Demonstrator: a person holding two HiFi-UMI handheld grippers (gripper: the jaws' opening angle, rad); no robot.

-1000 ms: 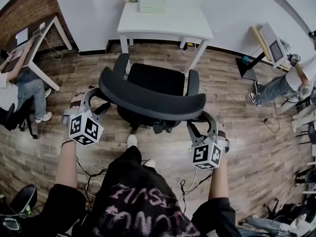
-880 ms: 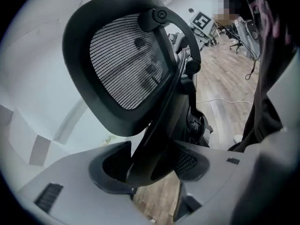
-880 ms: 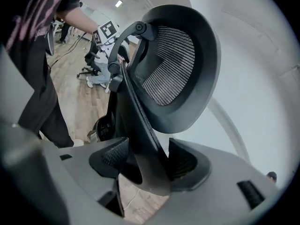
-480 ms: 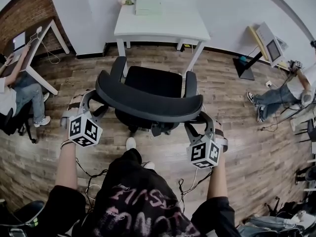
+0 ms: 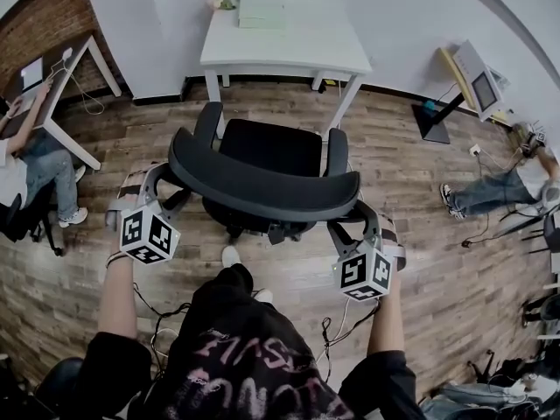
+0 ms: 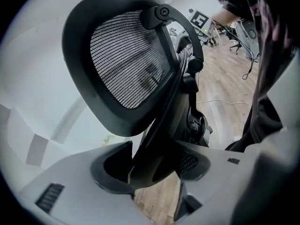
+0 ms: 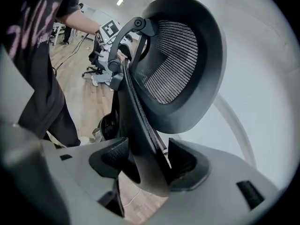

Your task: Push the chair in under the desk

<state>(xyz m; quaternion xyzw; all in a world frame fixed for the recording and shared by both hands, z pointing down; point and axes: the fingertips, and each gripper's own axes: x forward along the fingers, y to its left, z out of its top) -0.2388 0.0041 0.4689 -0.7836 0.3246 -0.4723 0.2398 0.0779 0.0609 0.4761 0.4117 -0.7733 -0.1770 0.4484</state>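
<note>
A black office chair [image 5: 267, 151] stands on the wooden floor [image 5: 420, 164], facing a white tabletop [image 5: 289, 46] set against the wall; it is just short of it, seat not yet under, and much where it stood a second ago. Its curved backrest [image 5: 262, 186] is nearest the viewer; the left tongs [image 5: 164, 182] straddle the left end, have just been opening, and stand spread with the rim between the pads; the right tongs [image 5: 352, 219] pinch the right end. At the right edge a seated person's legs [image 5: 486, 191] now lie lower in view; another person [image 5: 35, 169] sits at far left.
</note>
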